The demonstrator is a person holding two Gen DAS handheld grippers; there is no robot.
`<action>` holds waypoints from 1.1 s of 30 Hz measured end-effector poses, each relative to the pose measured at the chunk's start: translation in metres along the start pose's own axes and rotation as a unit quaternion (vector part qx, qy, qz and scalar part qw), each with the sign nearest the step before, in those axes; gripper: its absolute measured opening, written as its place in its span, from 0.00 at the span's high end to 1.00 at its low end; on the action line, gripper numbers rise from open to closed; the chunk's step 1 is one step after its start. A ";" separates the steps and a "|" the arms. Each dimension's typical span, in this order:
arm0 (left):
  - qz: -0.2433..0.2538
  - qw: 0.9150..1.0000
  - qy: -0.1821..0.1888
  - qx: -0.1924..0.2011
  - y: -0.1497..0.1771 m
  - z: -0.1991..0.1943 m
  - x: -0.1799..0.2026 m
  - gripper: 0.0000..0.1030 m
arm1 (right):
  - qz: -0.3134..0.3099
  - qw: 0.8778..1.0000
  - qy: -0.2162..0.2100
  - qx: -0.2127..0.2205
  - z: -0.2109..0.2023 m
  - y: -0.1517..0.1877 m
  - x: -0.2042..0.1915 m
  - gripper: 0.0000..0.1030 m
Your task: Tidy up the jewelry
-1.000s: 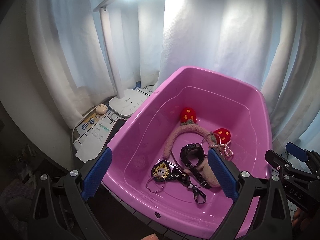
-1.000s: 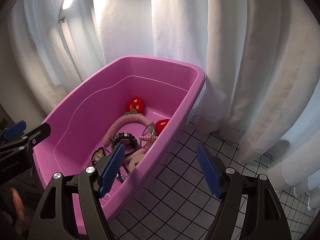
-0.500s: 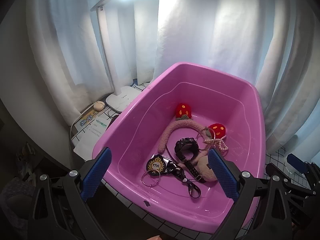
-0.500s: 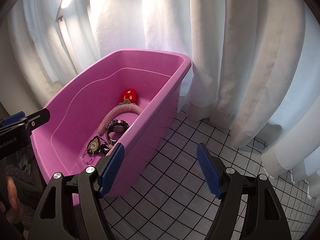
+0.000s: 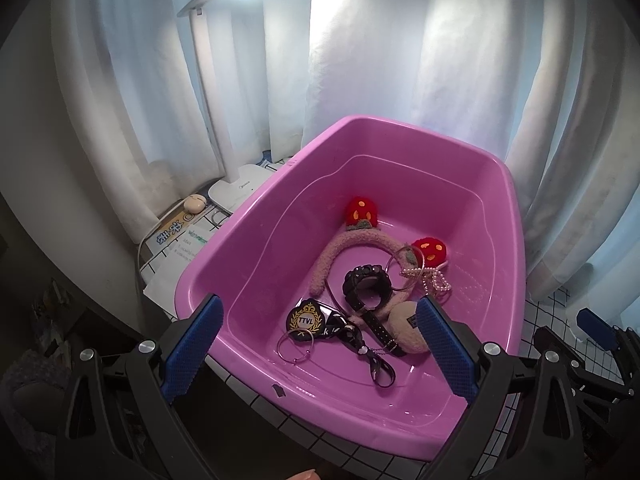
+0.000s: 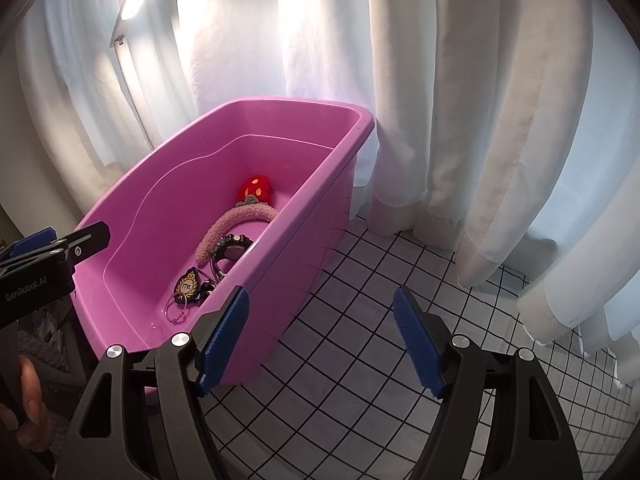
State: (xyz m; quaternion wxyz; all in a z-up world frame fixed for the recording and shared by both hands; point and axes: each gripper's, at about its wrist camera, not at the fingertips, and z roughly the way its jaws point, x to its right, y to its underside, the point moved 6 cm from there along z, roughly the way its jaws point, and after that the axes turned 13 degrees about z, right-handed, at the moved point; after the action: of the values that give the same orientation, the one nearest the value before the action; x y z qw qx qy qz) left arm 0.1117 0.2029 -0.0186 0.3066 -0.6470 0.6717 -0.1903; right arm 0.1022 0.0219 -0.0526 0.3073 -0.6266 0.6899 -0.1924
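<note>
A pink plastic tub (image 5: 248,216) (image 6: 320,236) holds the jewelry: a fuzzy pink headband with red strawberries (image 5: 362,210) (image 6: 256,189), a black watch (image 5: 366,282) (image 6: 232,249), a pearl bracelet (image 5: 434,280), a black and gold badge on a lanyard (image 5: 307,320) (image 6: 188,285) and a thin wire ring (image 5: 295,344). My left gripper (image 5: 316,348) hangs open over the tub's near rim with nothing between its fingers. My right gripper (image 6: 320,340) stands open to the right of the tub, over the tiled surface, and holds nothing.
White curtains (image 6: 460,100) hang close behind and to the right of the tub. A white lamp base (image 5: 240,188), a small cream case (image 5: 195,203) and papers (image 5: 176,240) lie left of the tub. The black-lined white tiles (image 6: 380,280) stretch to the right.
In both views the tub has drifted leftward and looks farther off. The right gripper has shifted right, off the tub's rim and over the tiles. Both jaws keep the same width.
</note>
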 end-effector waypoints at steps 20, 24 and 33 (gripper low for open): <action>0.001 1.000 0.004 0.004 0.002 -0.005 0.003 0.08 | 0.006 1.000 0.007 0.008 -0.008 -0.001 0.003 0.31; 0.000 1.000 0.007 0.002 0.002 -0.005 0.004 0.08 | 0.006 1.000 0.007 0.006 -0.008 0.000 0.003 0.31; -0.002 1.000 0.003 0.001 0.002 -0.005 0.002 0.08 | 0.004 1.000 0.006 0.004 -0.008 0.001 0.003 0.31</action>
State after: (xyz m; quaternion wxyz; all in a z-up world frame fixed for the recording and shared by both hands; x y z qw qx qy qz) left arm 0.1071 0.2009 -0.0167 0.3053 -0.6473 0.6711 -0.1934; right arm 0.0961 0.0184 -0.0477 0.3064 -0.6214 0.6933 -0.1983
